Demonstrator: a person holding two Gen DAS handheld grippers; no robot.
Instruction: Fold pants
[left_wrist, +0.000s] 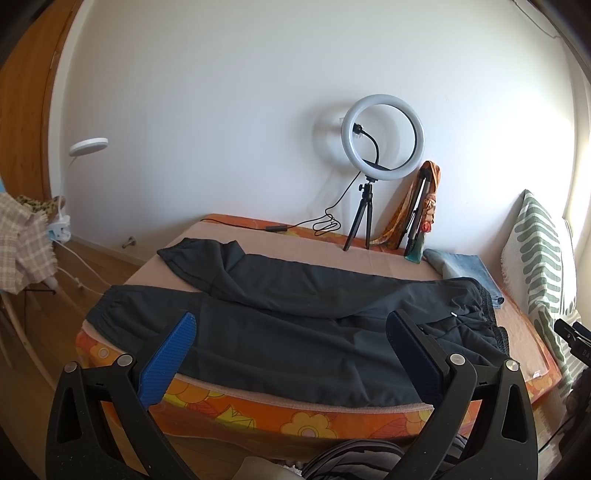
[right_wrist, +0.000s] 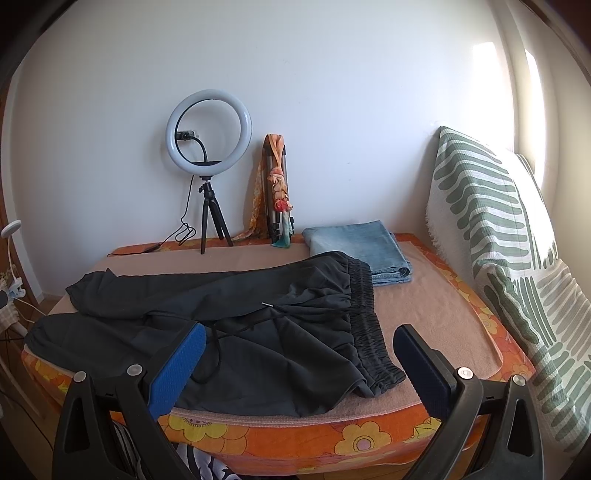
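ring light (right_wrist: 209, 130) on a little black tripod sits at the back of the mattress (right_wrist: 295, 439), cable trailing off left. right beside it a folded tripod wrapped in an orange scarf (right_wrist: 276, 184) leans on the white wall. folded jeans (right_wrist: 360, 245) nearby, green striped pillow (right_wrist: 509, 236) propped up on the right. white clip lamp (left_wrist: 79, 162) over on the left.

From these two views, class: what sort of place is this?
Most likely a bedroom in a home: black pants lie spread on a floral mattress, a leaf-patterned pillow leans against the wall, and folded jeans sit nearby.
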